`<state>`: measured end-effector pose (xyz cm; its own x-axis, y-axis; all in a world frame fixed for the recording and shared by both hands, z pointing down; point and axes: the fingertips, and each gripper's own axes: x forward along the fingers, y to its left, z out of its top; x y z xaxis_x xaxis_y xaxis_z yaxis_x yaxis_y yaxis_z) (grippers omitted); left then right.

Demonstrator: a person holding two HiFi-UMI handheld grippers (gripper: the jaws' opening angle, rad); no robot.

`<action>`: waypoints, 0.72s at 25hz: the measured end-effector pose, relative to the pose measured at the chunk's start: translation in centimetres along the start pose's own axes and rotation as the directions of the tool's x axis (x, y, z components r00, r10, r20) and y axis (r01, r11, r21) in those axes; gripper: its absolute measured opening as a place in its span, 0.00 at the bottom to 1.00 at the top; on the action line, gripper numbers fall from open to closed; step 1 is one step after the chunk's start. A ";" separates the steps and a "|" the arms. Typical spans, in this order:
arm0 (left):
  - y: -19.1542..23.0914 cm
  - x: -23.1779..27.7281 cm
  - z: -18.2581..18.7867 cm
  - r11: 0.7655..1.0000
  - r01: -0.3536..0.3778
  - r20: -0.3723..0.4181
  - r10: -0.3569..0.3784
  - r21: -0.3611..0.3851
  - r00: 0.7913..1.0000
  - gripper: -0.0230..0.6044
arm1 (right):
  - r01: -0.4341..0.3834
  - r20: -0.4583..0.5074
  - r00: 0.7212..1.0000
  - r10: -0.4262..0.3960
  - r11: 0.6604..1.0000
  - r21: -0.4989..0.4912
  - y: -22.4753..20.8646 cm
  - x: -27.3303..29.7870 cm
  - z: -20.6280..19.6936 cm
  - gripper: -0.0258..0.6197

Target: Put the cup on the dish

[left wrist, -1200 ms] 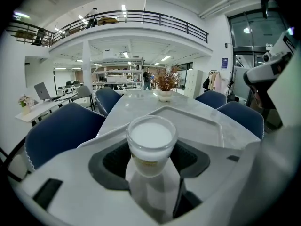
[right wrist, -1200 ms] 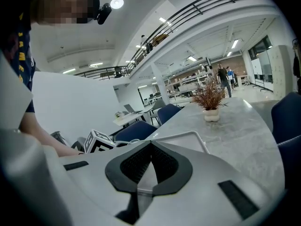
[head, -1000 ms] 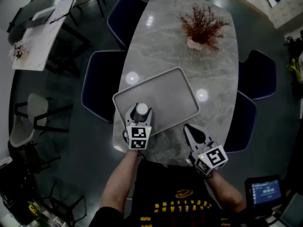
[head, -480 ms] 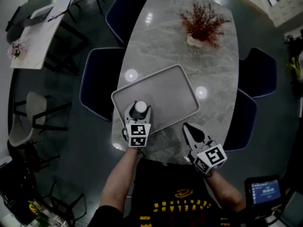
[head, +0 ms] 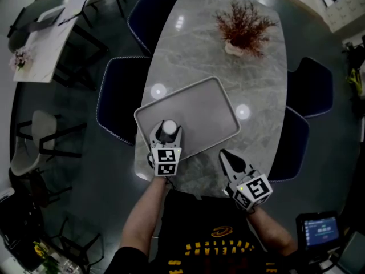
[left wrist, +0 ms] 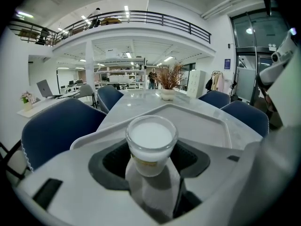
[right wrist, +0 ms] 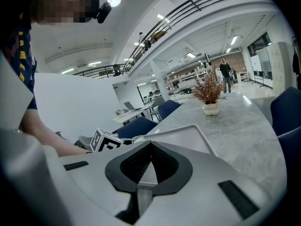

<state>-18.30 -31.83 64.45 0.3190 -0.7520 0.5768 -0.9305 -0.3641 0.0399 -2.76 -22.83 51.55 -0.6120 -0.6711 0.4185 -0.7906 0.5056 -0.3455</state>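
A small clear cup (head: 169, 127) with a white top sits between the jaws of my left gripper (head: 167, 132), which is shut on it. The cup hangs over the near left corner of the grey tray-like dish (head: 202, 108); whether it touches the dish is hidden. In the left gripper view the cup (left wrist: 150, 142) fills the centre, with the dish (left wrist: 207, 121) stretching beyond it. My right gripper (head: 224, 154) is shut with nothing in it, above the table's near edge, right of the dish. In the right gripper view its jaws (right wrist: 150, 145) point at the dish's corner (right wrist: 186, 136).
The dish lies on a long marble table (head: 256, 79). A dried red plant in a white pot (head: 242, 30) stands at the far end. Dark blue chairs (head: 118, 104) (head: 311, 90) line both sides. Another table with a laptop (head: 48, 36) stands at the far left.
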 end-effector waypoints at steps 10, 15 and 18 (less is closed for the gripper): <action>-0.1 0.5 -1.0 0.999 -0.013 -0.022 0.014 0.042 1.000 0.45 | -0.011 0.007 1.000 0.011 1.000 0.000 0.2 -0.2 -0.2 0.04; 0.2 -0.3 -0.5 0.999 -0.026 -0.022 0.026 0.027 0.999 0.45 | -0.017 0.012 1.000 0.017 1.000 0.000 0.6 -0.5 -0.3 0.04; 0.1 -0.6 -0.5 0.999 -0.029 -0.021 0.029 0.017 0.999 0.45 | -0.019 0.015 1.000 0.019 1.000 -0.002 0.6 -0.7 -0.3 0.04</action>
<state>-18.65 -31.12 64.47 0.2880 -0.7506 0.5946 -0.9360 -0.3519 0.0092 -2.79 -21.91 51.27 -0.6265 -0.6696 0.3989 -0.7789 0.5193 -0.3517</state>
